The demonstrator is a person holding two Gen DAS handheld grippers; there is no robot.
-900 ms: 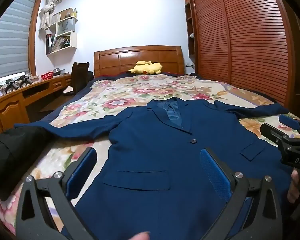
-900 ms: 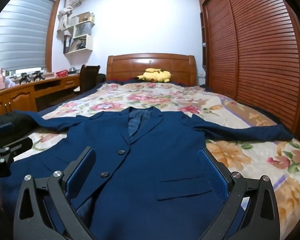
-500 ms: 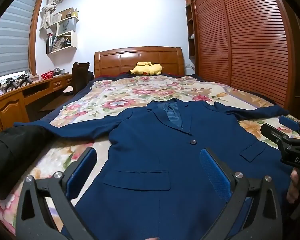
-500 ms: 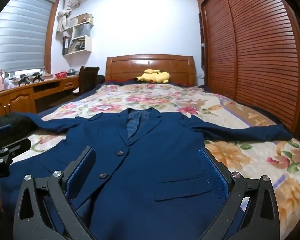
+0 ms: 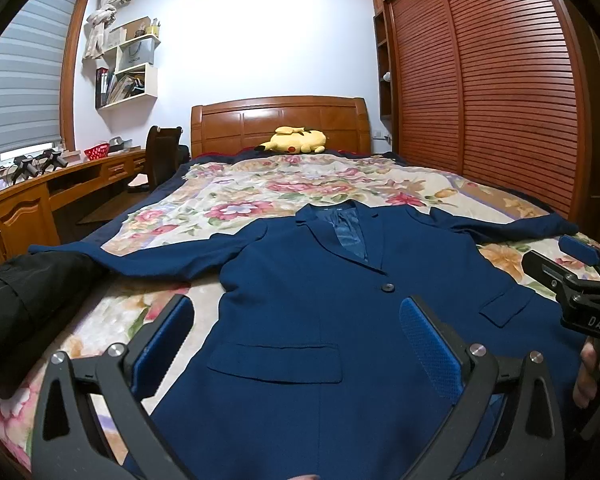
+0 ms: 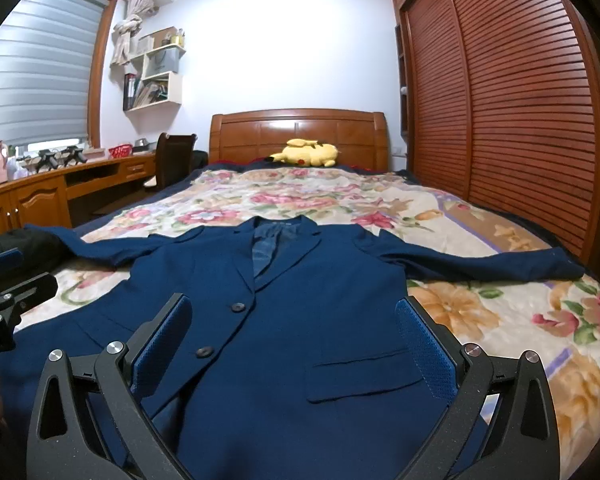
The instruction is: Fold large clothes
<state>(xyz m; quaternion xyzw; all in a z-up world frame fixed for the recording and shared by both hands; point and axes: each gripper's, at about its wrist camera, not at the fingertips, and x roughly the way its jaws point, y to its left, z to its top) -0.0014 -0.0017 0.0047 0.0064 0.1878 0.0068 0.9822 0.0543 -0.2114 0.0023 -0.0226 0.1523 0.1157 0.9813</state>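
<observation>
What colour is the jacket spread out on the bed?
Navy blue jacket, with a lighter blue lining at the collar; the right wrist view shows it best.

- Your left wrist view looks low from the bed's foot toward the headboard (image 5: 280,122), close over the blue jacket (image 5: 320,320).
- Your right wrist view faces the same way, with the headboard (image 6: 298,132) centred.
- Both share the jacket (image 6: 300,320), wardrobe at right, desk at left.

Black gripper (image 5: 296,344) frames, blue-padded fingers (image 5: 428,344), silver screws.
</observation>
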